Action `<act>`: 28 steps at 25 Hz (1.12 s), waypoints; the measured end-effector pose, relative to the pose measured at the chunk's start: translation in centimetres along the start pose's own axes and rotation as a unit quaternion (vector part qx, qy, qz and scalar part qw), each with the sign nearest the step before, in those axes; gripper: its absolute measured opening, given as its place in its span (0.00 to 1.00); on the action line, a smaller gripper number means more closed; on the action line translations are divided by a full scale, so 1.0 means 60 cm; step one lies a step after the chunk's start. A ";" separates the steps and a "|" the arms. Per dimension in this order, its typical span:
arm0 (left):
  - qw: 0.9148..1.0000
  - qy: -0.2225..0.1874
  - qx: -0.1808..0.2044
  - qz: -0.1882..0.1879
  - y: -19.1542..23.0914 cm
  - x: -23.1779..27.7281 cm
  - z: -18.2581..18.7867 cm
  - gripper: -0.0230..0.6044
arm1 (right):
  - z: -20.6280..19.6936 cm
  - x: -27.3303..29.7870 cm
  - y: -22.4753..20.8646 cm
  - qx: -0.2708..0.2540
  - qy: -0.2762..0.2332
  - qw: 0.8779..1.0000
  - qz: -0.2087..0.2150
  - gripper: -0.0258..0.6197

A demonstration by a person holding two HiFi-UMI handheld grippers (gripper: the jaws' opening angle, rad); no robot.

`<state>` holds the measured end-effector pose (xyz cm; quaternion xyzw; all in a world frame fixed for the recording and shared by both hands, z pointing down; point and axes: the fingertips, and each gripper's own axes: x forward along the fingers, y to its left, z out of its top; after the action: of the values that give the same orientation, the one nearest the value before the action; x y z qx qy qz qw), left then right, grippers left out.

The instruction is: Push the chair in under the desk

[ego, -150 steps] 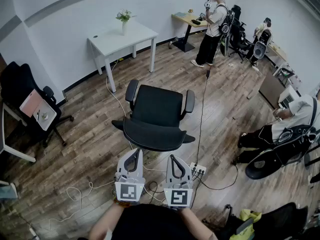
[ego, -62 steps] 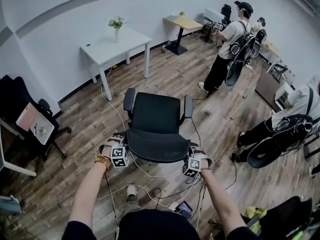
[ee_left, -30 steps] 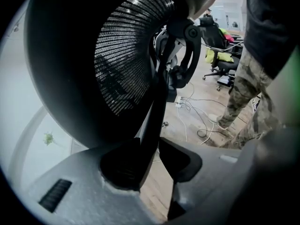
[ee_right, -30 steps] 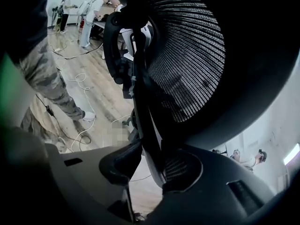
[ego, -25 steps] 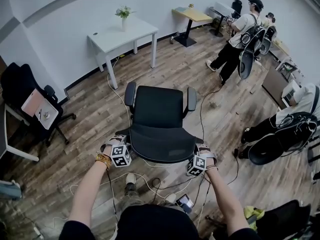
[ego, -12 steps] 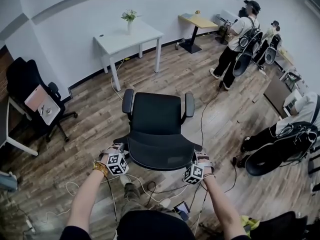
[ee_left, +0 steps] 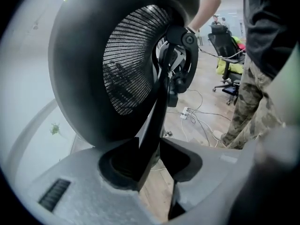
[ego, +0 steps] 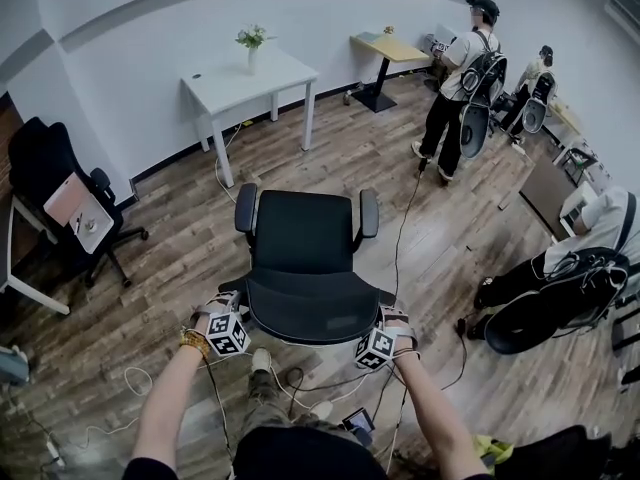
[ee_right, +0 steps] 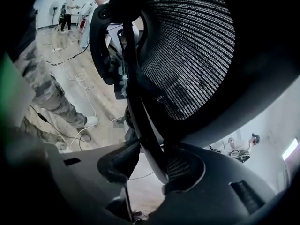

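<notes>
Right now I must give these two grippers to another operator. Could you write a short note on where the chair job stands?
Left gripper: closed on the left edge of the backrest of the office chair.
Right gripper: its jaws have just been opening a little. The right edge of the backrest is between them, and both pads seem to touch it.
Office chair: out on the wood floor, seat facing the white desk, clearly apart from it.
Done: both grippers are placed on the backrest.
Left: roll the chair forward until the seat is under the desk. Mind the white cable on the floor on the way.
</notes>
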<state>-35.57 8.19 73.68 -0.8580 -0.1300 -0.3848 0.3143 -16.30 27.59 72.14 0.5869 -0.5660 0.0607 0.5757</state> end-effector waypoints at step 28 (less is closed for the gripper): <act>0.997 -0.047 0.055 -0.033 0.008 0.030 0.035 0.23 | -0.052 0.019 -0.023 -0.132 0.057 0.989 -0.024 0.26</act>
<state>-32.92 9.15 73.73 -0.8517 -0.1940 -0.3467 0.3418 -13.04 28.81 73.15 0.5152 -0.5206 0.0052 0.6808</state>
